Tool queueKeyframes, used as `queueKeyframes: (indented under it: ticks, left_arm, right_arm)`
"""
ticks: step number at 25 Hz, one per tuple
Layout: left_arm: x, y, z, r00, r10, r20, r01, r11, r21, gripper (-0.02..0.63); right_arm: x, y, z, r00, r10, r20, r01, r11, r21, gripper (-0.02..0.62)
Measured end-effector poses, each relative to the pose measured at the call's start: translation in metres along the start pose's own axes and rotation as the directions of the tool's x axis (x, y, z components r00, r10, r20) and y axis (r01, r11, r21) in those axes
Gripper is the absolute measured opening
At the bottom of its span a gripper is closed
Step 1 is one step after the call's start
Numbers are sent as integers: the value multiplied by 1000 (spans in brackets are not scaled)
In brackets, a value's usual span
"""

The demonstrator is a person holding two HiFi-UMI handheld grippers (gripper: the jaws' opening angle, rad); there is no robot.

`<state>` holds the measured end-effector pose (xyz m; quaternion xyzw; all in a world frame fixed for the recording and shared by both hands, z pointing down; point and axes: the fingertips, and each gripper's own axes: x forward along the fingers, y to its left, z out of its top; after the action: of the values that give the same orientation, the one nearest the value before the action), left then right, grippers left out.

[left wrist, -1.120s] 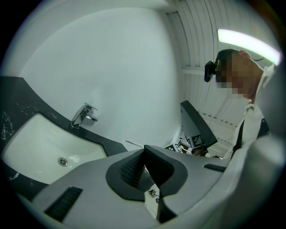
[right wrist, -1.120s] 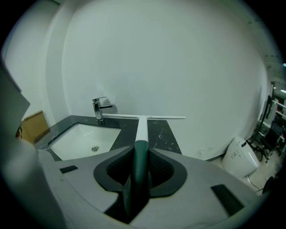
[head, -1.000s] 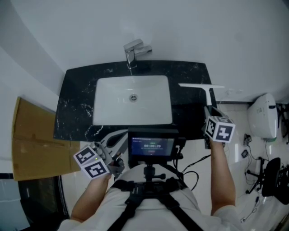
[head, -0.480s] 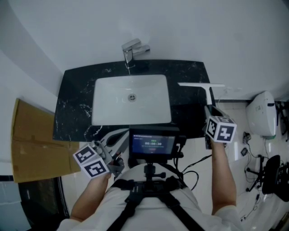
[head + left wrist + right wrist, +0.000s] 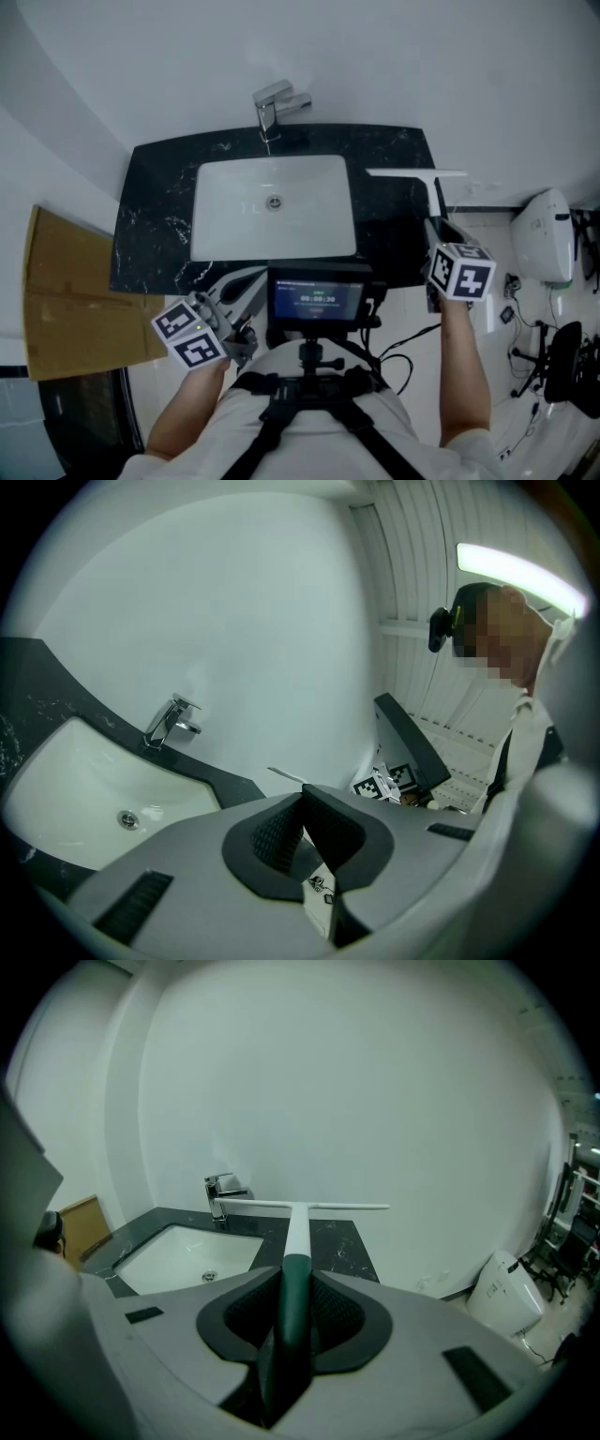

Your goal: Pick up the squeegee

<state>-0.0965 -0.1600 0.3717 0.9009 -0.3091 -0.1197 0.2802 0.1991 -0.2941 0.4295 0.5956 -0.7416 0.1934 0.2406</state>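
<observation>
My right gripper (image 5: 295, 1288) clamps the squeegee (image 5: 296, 1227) right of the sink (image 5: 200, 216), left gripper (image 5: 302, 808) closed empty; I'd lift it level.

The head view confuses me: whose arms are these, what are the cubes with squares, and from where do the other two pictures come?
No robot here: a person wears a camera on the head, looking down, and holds two grippers. The marked cubes belong to the grippers. The other two pictures come from cameras riding on each gripper. Below is a black counter with a white sink and a faucet. The right gripper is shut on the dark green handle of the squeegee. The left gripper is shut and empty.
</observation>
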Motion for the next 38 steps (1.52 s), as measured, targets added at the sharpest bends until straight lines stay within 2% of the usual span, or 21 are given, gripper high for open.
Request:
queueKeyframes:
  ticks: [38]
  left_arm:
    - [-2,4,1,1000,0,-8,0,1000,-10,-3]
  right_arm:
    - [-48,26,-1,998,46,39,-46,999,21,86]
